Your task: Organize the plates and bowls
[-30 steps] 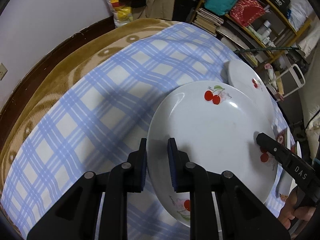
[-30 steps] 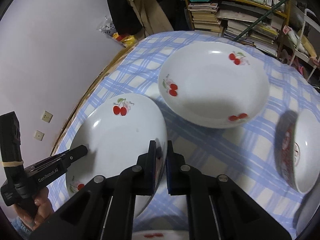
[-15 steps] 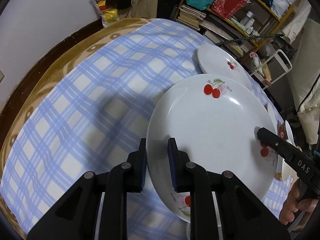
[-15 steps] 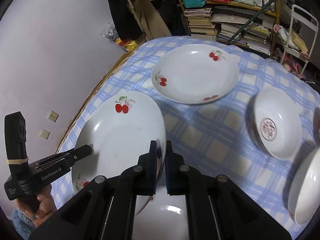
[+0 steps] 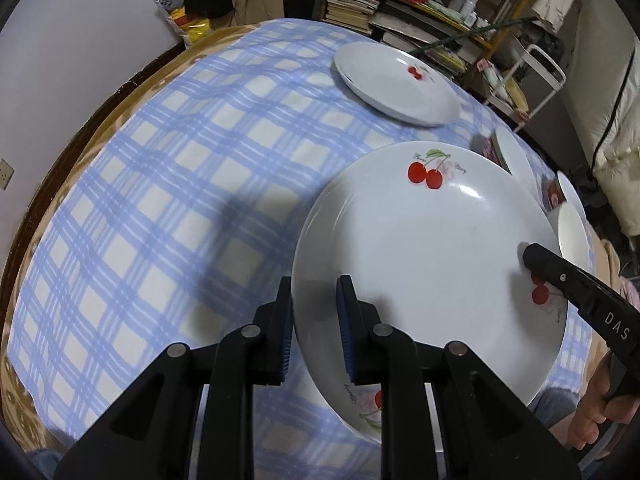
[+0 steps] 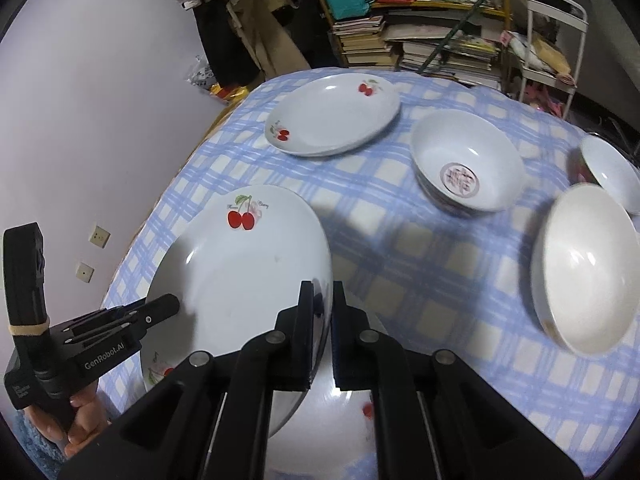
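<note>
Glazed white ceramic, printed with red cherries, makes up the wide shallow plate (image 5: pixel 432 264) now carried above the blue-and-white checked cloth of the worktop (image 5: pixel 160 208), near its close edge. The left hand-held gripper (image 5: pixel 314 332) is clenched over the plate's left rim, one pad under and one on top; the right hand-held gripper (image 6: pixel 322 332) is pinched tight on the opposite rim. A plate like this is probably stiff, fairly heavy for its thinness, slick on the glaze and breakable if it drops or knocks another dish, so two opposed rim grips seem the sound way to hold it, kept level. A second cherry-print plate (image 6: pixel 334 114) lies toward the far edge, a likely place to stack. A white bowl with a pink medallion (image 6: pixel 466 168) and a plain white bowl (image 6: pixel 586 268) sit toward the right edge.
</note>
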The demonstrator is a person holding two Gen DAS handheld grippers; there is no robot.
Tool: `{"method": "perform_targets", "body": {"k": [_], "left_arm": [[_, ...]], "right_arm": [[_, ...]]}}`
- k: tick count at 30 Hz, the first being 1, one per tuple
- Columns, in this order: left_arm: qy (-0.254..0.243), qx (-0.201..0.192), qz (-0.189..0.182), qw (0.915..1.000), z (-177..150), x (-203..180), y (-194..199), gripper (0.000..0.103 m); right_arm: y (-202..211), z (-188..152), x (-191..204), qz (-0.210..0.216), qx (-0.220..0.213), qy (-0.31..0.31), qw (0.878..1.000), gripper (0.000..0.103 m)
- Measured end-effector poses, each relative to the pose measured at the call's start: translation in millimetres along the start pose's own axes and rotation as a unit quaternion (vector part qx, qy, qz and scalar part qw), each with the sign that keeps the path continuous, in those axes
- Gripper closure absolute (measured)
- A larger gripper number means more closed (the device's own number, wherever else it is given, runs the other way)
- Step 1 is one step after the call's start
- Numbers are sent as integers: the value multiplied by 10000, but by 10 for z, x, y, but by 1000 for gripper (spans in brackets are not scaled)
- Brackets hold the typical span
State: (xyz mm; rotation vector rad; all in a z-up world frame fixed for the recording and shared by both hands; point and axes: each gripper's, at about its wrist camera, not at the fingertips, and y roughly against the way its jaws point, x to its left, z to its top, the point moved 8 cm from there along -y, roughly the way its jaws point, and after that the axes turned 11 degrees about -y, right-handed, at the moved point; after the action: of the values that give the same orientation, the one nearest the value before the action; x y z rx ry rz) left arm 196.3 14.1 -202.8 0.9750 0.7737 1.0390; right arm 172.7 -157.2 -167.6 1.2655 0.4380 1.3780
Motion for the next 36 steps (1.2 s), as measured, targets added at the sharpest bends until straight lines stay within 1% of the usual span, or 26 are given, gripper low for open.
{"method": "perform_targets", "body": {"k": [3, 8, 13, 16, 21, 25, 36], "left_arm": [[-128, 29, 121, 9998, -104, -102, 52, 83], [-150, 146, 155, 9997, -278, -210, 34, 83], [-162, 249, 215, 9993, -361, -243, -48, 83], [-108, 294, 208, 9993, -358, -215, -84, 83], [-176, 318, 209, 9991, -352, -224, -110, 83], [-242, 398, 199, 9987, -361, -249, -159, 83], [-319, 670, 228, 9970, -422, -278, -307, 83]], "right_arm": [[79, -109, -100, 26, 0, -112, 9999, 94], [143, -275, -255, -5, -8, -298, 9996, 94], [93, -444, -391, 15, -56, -579, 9983, 94], [-6, -533, -469, 87, 91, -801, 9967, 94], [12, -551, -453, 74, 47, -728, 9973, 94], [-5, -583, -501, 52, 65, -794, 9968, 94], [-106, -599, -524, -217, 83, -587, 9980, 93]]}}
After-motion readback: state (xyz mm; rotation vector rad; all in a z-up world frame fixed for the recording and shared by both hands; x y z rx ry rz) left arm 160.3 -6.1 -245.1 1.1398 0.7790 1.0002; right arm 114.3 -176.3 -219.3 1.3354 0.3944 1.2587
